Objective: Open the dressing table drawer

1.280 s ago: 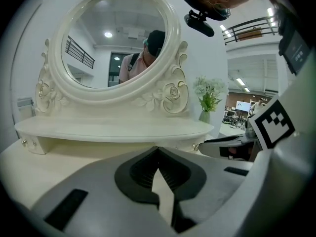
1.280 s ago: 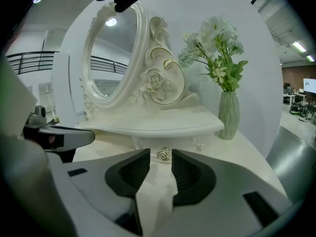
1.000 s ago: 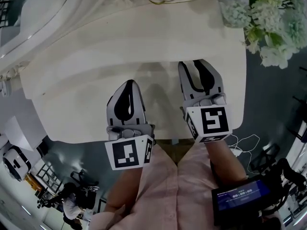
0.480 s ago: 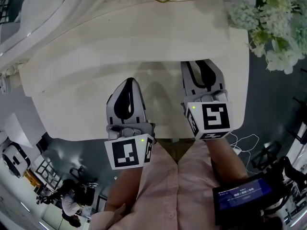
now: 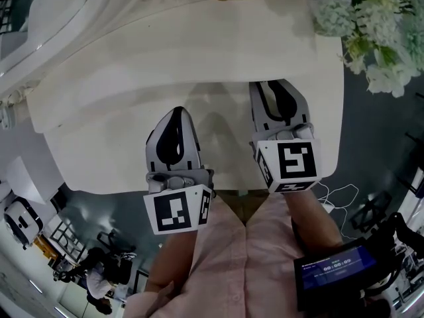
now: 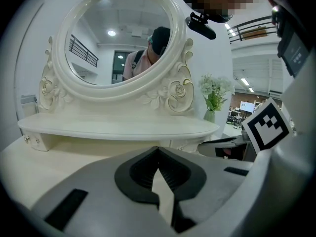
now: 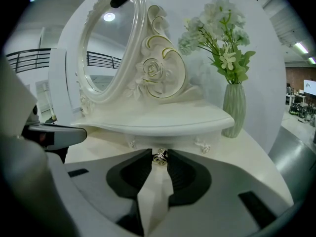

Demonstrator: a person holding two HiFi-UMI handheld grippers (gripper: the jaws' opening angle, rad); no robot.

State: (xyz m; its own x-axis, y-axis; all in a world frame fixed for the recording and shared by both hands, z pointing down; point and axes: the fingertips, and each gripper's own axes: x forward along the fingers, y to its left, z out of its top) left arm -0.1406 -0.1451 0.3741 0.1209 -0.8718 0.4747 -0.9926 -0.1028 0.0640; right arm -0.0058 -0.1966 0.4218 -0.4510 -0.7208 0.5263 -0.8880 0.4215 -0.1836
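Under the little shelf of the dressing table (image 5: 132,111) is the drawer (image 7: 182,143). It is shut, at the back of the table top. Its small shiny knob (image 7: 159,157) sits right between the tips of the right gripper (image 5: 275,88). The jaws have just been closing, and the tips now touch the knob on both sides.

The left gripper (image 5: 173,113) hangs over the table top just beside the right one. Its jaws are squeezed together with nothing between them.

Above the shelf stands a big round mirror (image 6: 118,38) with a curly white frame. A pale green vase (image 7: 233,107) with white flowers (image 7: 217,28) stands on the table's right end, past the shelf. Near the bottom of the head view you can see the person's pink sleeves (image 5: 218,264) and a small dark screen (image 5: 331,270).
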